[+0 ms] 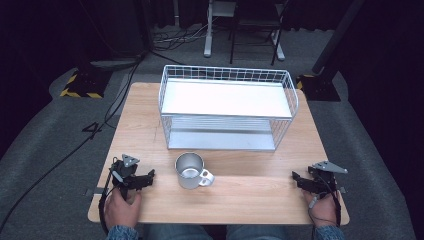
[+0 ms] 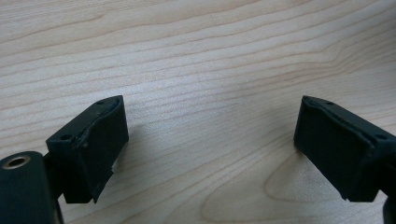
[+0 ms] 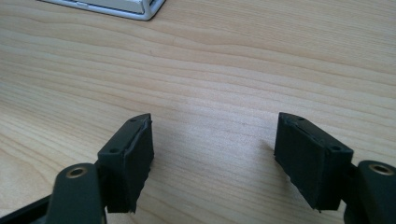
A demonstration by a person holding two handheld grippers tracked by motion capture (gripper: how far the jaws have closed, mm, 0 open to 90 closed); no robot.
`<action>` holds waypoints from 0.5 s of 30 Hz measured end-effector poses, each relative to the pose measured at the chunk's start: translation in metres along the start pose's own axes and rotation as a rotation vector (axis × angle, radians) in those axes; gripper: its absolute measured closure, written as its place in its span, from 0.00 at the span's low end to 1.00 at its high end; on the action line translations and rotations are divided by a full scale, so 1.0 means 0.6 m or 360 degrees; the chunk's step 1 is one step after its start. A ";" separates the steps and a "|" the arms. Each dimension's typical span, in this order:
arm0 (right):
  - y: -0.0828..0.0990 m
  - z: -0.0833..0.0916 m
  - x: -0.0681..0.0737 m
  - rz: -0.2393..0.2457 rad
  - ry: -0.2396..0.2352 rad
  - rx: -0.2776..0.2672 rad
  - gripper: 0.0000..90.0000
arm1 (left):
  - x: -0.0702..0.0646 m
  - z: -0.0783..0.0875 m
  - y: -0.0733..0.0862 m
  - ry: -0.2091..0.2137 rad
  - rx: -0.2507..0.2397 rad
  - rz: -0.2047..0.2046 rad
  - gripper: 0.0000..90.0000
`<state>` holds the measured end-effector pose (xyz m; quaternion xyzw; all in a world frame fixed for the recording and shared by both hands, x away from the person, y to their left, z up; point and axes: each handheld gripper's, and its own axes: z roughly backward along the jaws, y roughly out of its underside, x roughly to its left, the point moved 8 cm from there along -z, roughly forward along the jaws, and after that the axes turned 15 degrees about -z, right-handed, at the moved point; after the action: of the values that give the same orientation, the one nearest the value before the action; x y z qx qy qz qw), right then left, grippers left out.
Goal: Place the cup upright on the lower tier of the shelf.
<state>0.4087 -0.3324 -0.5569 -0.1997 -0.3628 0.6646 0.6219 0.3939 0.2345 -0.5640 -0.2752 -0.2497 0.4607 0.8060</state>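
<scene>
My left hand-held gripper [image 1: 150, 176] and right hand-held gripper [image 1: 295, 178] rest on the desk [image 1: 250, 187], jaws apart. The cup [image 1: 190, 170] stands between them.

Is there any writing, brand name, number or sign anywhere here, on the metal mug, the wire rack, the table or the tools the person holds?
No readable text anywhere.
Metal mug: plain, no print showing.
White wire rack: no label showing.
Wooden table: bare wood grain, no marks to read.
Left gripper and right gripper: black, no lettering showing.
Yellow-and-black hazard stripes edge a stand base on the floor; a warning pattern, not words.
</scene>
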 end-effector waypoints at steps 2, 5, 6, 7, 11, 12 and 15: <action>0.000 0.000 0.001 0.0004 -0.0002 0.0001 0.32 | 0.000 0.000 0.000 0.0000 0.0000 0.0000 0.11; 0.000 0.000 0.001 0.0004 -0.0004 0.0001 0.32 | 0.000 0.000 0.000 0.0000 0.0000 0.0000 0.11; 0.000 0.000 0.001 0.0005 -0.0004 0.0002 0.32 | 0.000 0.000 0.000 0.0000 0.0000 0.0000 0.11; 0.000 0.000 0.001 0.0005 -0.0005 0.0002 0.32 | 0.000 0.000 0.000 0.0000 0.0000 0.0001 0.11; 0.000 0.000 0.001 0.0006 -0.0006 0.0003 0.32 | 0.000 0.000 0.000 0.0000 0.0000 0.0000 0.11; 0.000 0.000 0.001 0.0006 -0.0006 0.0003 0.32 | 0.000 0.000 0.000 0.0000 0.0000 0.0000 0.11; 0.000 0.000 0.001 0.0006 -0.0006 0.0003 0.32 | 0.000 0.000 0.000 0.0000 0.0000 0.0000 0.11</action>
<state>0.4085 -0.3317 -0.5569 -0.1986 -0.3630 0.6664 0.6202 0.3939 0.2345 -0.5640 -0.2751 -0.2498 0.4608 0.8060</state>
